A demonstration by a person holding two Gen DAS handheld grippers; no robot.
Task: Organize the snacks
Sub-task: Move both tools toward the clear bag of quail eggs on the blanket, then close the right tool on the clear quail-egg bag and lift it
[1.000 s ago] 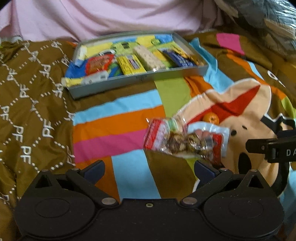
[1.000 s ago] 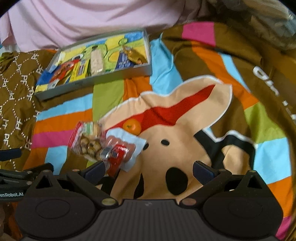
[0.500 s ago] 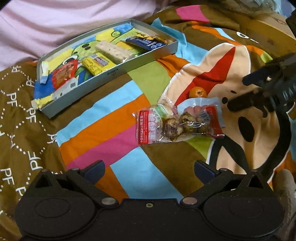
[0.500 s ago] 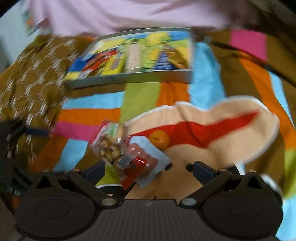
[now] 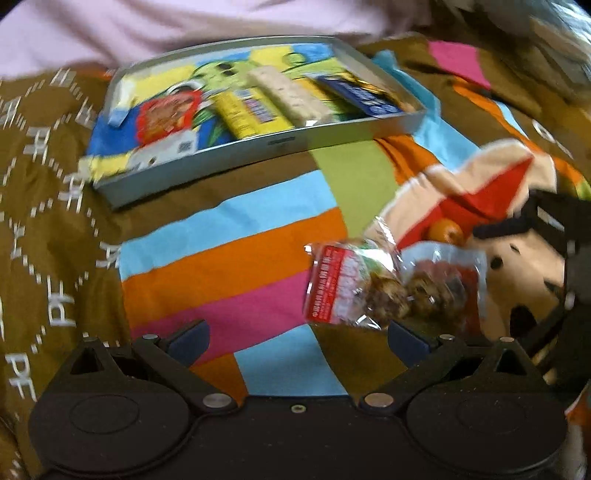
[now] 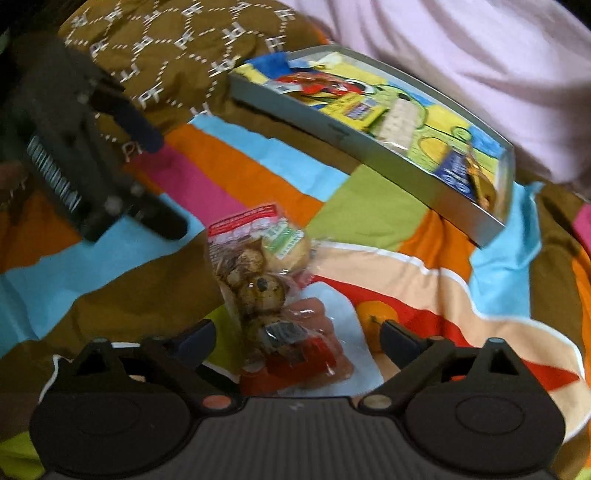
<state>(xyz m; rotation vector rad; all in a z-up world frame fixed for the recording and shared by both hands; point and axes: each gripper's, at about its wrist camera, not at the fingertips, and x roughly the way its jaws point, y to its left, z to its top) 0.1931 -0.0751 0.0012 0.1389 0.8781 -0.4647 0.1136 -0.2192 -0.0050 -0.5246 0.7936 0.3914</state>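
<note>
A grey tray point(image 5: 280, 142) point(image 6: 332, 125) with several snack packs stands at the back of the striped blanket. A clear pack of brown eggs with a red label point(image 5: 354, 291) point(image 6: 255, 266) lies on the blanket, partly over a sausage pack point(image 5: 458, 273) point(image 6: 314, 354). A small orange point(image 5: 445, 232) point(image 6: 376, 317) lies beside them. My left gripper point(image 5: 299, 341) is open and empty, just left of the egg pack. My right gripper point(image 6: 299, 338) is open, low over the two packs, which lie between its fingers.
The colourful blanket point(image 5: 240, 258) covers a soft bed. A brown patterned cover point(image 5: 48, 221) lies to the left. A pink sheet point(image 5: 184, 29) rises behind the tray. The left gripper body point(image 6: 70, 147) shows at the left of the right wrist view.
My right gripper has swung round and moved down over the egg and sausage packs. My left gripper has shifted, with the packs now nearer its right finger. Both stay open.
</note>
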